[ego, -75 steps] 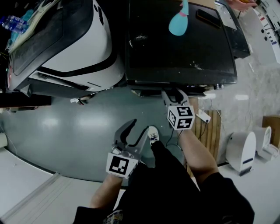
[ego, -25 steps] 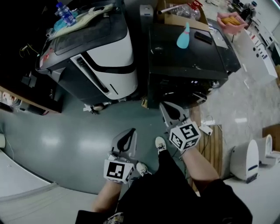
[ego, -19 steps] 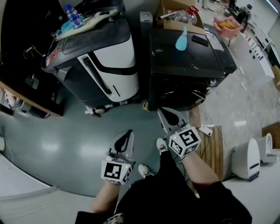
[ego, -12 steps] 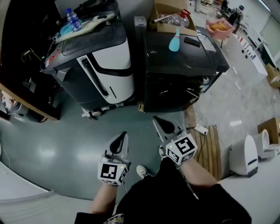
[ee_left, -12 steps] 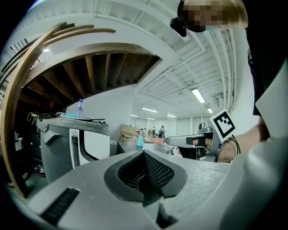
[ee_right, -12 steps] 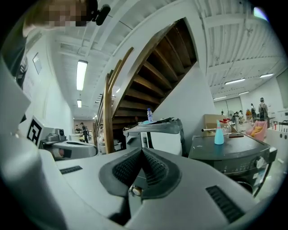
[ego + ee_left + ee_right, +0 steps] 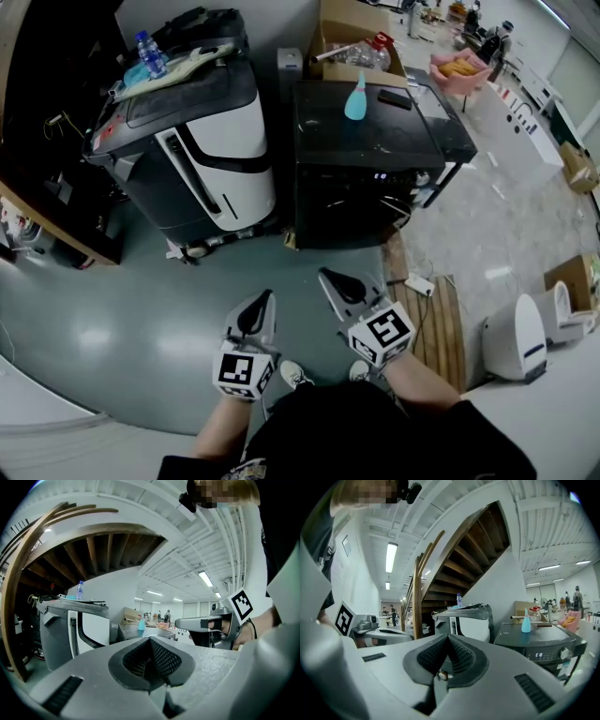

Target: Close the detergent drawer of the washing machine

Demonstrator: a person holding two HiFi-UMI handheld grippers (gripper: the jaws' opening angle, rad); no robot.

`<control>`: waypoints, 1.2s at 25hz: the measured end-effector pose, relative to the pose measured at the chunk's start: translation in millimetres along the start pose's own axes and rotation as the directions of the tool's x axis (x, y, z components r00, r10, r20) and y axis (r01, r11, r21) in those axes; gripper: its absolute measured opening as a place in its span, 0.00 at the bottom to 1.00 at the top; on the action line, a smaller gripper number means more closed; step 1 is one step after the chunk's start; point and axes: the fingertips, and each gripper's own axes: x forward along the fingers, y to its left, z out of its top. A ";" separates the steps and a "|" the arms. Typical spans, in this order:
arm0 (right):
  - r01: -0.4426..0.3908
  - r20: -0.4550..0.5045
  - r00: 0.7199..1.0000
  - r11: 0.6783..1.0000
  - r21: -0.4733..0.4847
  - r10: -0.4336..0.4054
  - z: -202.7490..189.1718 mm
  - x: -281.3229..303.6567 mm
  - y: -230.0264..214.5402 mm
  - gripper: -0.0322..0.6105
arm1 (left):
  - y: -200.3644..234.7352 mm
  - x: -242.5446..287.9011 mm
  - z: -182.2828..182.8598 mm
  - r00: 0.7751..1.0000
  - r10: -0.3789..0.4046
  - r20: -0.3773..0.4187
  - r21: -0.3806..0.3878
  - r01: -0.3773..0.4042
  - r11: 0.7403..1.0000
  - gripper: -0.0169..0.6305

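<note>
Stance before the black washing machine [image 7: 370,155]. Left gripper [image 7: 266,298] and right gripper [image 7: 324,275] are held low over the grey floor [image 7: 112,319], well apart from the machine, each with jaws pressed together on nothing. This suggests the work is finished: nothing juts from the machine's front, so the detergent drawer, not separately distinguishable, is judged closed. Only the right gripper view shows the front panel's lit display [image 7: 539,655] and knob [image 7: 565,653]; only the head view shows the standoff.
</note>
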 end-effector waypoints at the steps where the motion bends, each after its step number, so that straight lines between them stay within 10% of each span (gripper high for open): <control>1: 0.009 -0.016 1.000 1.000 0.023 -0.008 -2.0 -8.8 -3.9 0.05 | -9.6 2.9 -1.8 1.000 -0.002 -0.003 0.002 0.002 1.000 0.03; 17: -0.011 0.044 0.999 0.997 0.077 0.007 -22.0 -173.7 -104.2 0.05 | -200.7 53.1 -10.9 1.000 -0.012 -0.028 0.000 0.012 1.000 0.03; 30: -0.061 0.040 0.998 0.995 0.081 0.057 -34.9 -222.9 -125.2 0.05 | -260.5 65.8 -16.8 1.000 0.021 -0.017 0.018 -0.020 1.000 0.03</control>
